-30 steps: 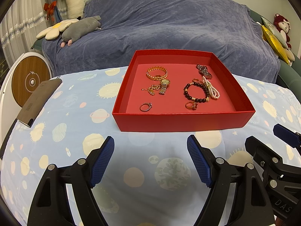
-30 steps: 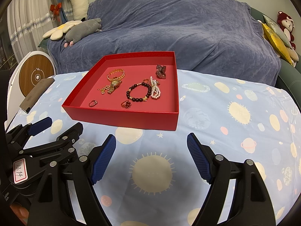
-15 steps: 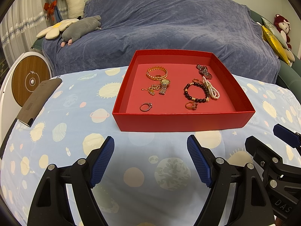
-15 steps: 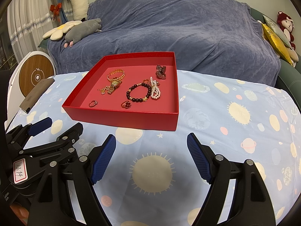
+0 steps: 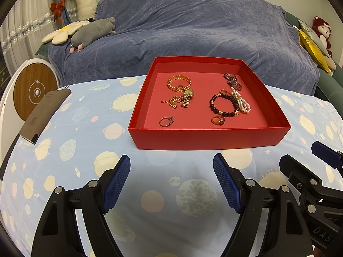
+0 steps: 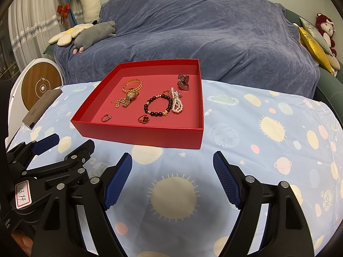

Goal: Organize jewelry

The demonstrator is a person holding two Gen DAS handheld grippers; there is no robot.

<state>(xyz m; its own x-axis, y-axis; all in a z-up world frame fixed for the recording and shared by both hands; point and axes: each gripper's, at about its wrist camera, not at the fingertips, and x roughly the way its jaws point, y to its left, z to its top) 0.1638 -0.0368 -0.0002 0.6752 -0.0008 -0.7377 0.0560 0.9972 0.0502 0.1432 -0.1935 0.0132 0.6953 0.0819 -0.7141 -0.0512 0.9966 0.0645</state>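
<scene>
Both my tongs, left (image 5: 171, 180) and right (image 6: 172, 177), spread wide, empty, over the planet-print sheet (image 5: 90, 128) just in front of the red box (image 5: 210, 138); blue-covered sofa (image 5: 193, 32) behind it

surface: planet-print sheet (image 5: 85, 117); on it: red tray (image 5: 205, 138) centre; grey case (image 5: 42, 115) at left edge

A home living room — blanket-draped sofa (image 5: 193, 27), plush toys (image 5: 92, 32), curtains (image 5: 21, 21).

Matt card, shiny metal, soft cloth

The red tray (image 5: 205, 137) looks like matt card; gold bangle (image 5: 179, 83) gleams metallic; printed sheet (image 5: 85, 132) is smooth cloth.
</scene>
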